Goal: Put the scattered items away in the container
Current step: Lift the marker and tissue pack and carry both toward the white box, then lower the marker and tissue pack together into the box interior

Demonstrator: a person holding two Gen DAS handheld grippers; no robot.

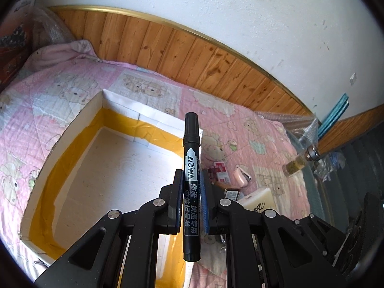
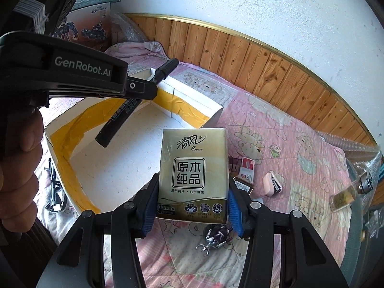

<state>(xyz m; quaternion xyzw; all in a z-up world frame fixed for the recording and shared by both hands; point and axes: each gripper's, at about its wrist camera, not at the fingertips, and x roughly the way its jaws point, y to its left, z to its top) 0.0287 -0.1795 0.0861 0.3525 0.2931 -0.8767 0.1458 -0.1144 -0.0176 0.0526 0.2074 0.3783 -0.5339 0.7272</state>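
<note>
Bed with pink patterned quilt (image 1: 79,81). Left tongs (image 1: 190,189) clamped tight on a black plastic marker pen (image 1: 191,158), held above the open white cardboard box with yellow tape (image 1: 72,129). Right tongs (image 2: 192,204), about half-spread, grip a gold tissue packet (image 2: 194,168) over the box's near right corner. Pink stapler (image 2: 271,183) and small glass bottle (image 2: 348,193) lie on the quilt, right of the box.

Pink quilted bedspread printed with cartoon bears (image 1: 72,91) covers the bed. Beyond its far edge runs knotty wooden wall panelling (image 2: 276,72) capped by a gold trim strip (image 1: 216,39), beneath a scuffed white plaster wall (image 2: 264,7). Crumpled clear bubble wrap (image 2: 355,148) lies far right.
</note>
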